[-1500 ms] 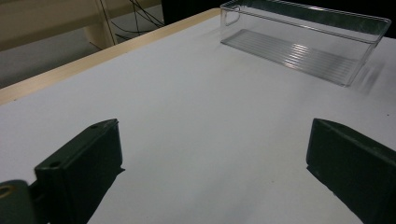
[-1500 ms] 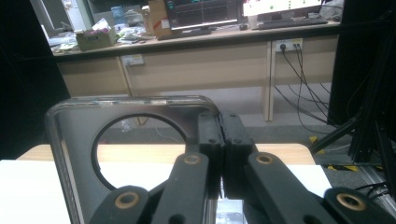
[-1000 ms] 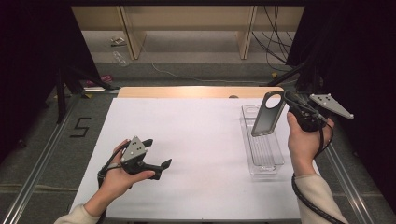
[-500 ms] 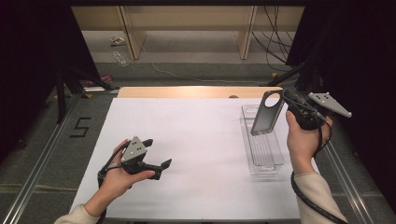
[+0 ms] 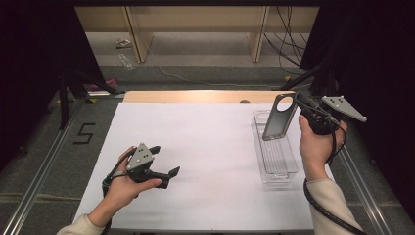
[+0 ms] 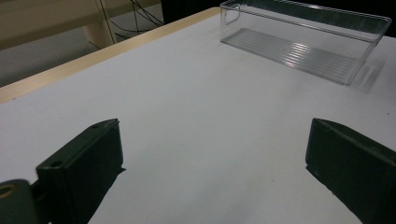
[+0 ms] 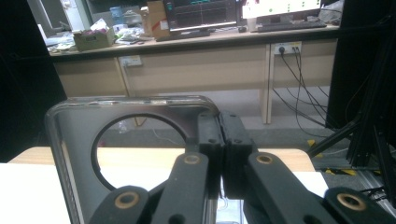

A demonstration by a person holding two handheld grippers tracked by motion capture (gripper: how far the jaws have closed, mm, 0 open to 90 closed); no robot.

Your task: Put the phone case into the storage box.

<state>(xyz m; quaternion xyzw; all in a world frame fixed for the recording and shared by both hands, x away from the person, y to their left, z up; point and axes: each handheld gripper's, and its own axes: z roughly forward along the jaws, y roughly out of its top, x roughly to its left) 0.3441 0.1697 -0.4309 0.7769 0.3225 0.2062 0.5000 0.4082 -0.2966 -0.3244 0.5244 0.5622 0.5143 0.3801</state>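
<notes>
The right tongs (image 5: 297, 104) are gripping a dark flat plate with a round hole (image 5: 279, 116) by its edge, jaws pinched tight, holding it tilted in the air above the far end of a clear plastic tray (image 5: 277, 161) sitting on the white bench (image 5: 205, 147). The left tongs (image 5: 165, 162) are resting low over the bench, jaws standing wide apart and gripping nothing.

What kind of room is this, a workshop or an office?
Probably a lab's recording station: a white-topped table framed by dark curtains, loose cables on the floor, and a desk with monitors behind.
</notes>
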